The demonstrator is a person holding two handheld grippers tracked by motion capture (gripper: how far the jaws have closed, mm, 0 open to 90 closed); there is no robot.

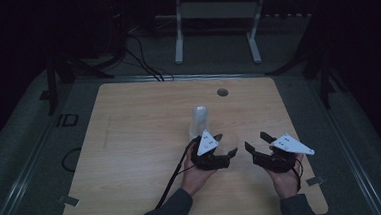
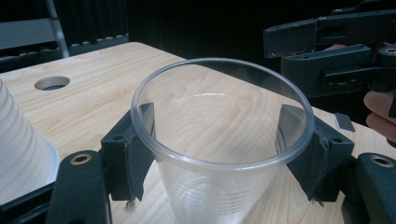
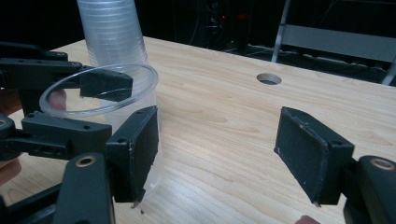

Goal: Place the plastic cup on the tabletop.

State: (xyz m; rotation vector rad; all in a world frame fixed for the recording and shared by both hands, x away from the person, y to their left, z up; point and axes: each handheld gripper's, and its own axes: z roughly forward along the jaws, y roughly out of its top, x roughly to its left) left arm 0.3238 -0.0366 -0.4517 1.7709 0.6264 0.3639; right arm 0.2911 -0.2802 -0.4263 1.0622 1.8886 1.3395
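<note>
— Clear plastic, unmarked as far as we can read: the cup (image 2: 219, 140) stands upright, mouth up, long axis vertical, beside the cup stack (image 3: 112, 32) on the bench (image 1: 140, 140).

— We see the left gripper (image 2: 219, 135) clenched on its sides; the right gripper (image 3: 217, 149) is released, jaws wide apart.

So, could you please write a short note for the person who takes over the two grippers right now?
Left gripper: shut on the clear plastic cup, jaws pressing its sides just under the rim. The cup is upright and empty; whether its base rests on the table I cannot tell.
Right gripper: open, nothing between its jaws, beside the held cup.
Stack of clear cups: upright on the table, just behind the left gripper.
Done: one cup is apart from the stack and gripped.
Left: probably to place this cup, perhaps with the right gripper's help, then take the next one.
</note>
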